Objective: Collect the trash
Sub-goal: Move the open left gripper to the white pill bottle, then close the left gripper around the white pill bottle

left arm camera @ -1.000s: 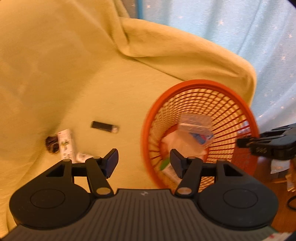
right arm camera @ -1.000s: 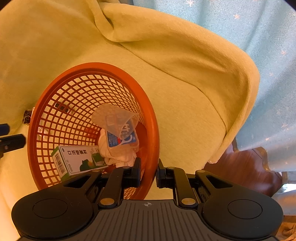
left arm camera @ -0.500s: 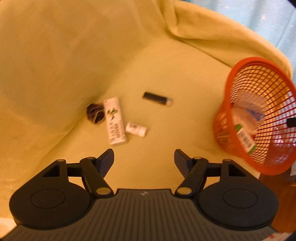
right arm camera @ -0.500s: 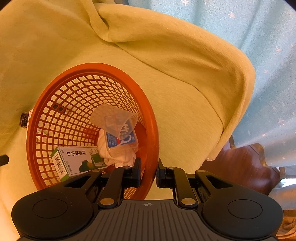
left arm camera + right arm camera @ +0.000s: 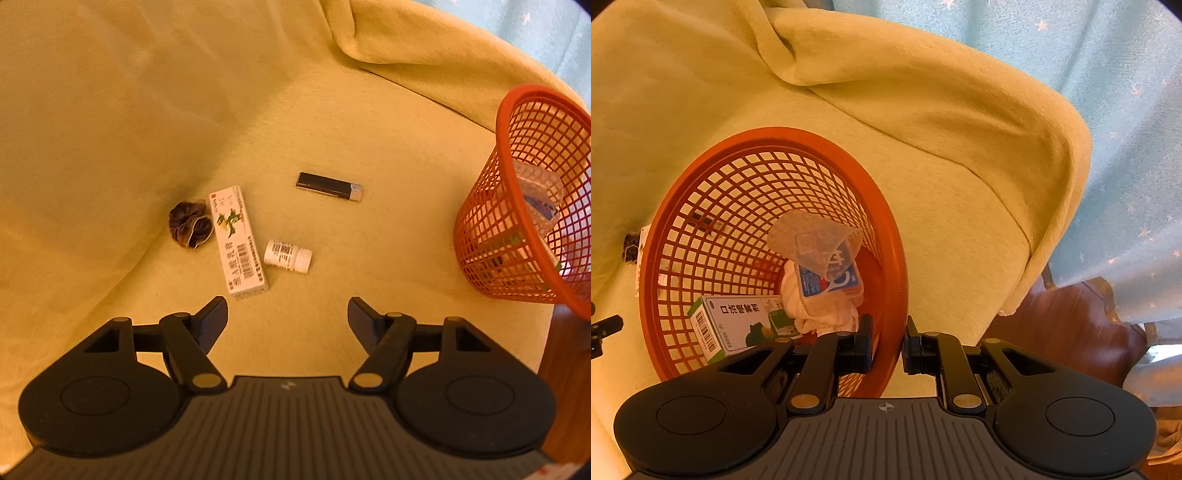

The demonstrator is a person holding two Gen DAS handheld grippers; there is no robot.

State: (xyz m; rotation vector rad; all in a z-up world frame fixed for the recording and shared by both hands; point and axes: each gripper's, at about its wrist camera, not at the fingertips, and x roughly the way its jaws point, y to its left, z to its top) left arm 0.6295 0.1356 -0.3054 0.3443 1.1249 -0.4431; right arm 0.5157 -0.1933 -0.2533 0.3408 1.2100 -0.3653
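Left gripper (image 5: 288, 317), jaws spread wide and holding nothing, hovers above the yellow-green blanket (image 5: 369, 129) with four loose items ahead of it: a long white box (image 5: 238, 240) lying flat, a small white bottle (image 5: 288, 256) on its side just beside the box's near end, a dark crumpled scrunchie-like object (image 5: 190, 225) touching the box's far side, and a black lighter-shaped stick (image 5: 328, 186) lying apart, farther off. Right gripper (image 5: 886, 347) is clamped on the rim of the orange mesh basket (image 5: 683, 206), one finger inside the wall and one outside, tilting the basket's mouth toward the camera; inside lie a green-and-white carton (image 5: 738, 325), a clear plastic cup (image 5: 816, 243), a blue-labelled packet (image 5: 827, 282) and white tissue (image 5: 820, 314). The step in hand appears to be the approach to the next pickup. The bottle is nearest and roughly centred between the fingers, so it seems the natural target; being round, it may roll, so closing across its short axis with both fingers low to the fabric should serve best. Soft cloth may bunch under the fingertips. Keeping the basket steady and within reach would shorten the transfer.
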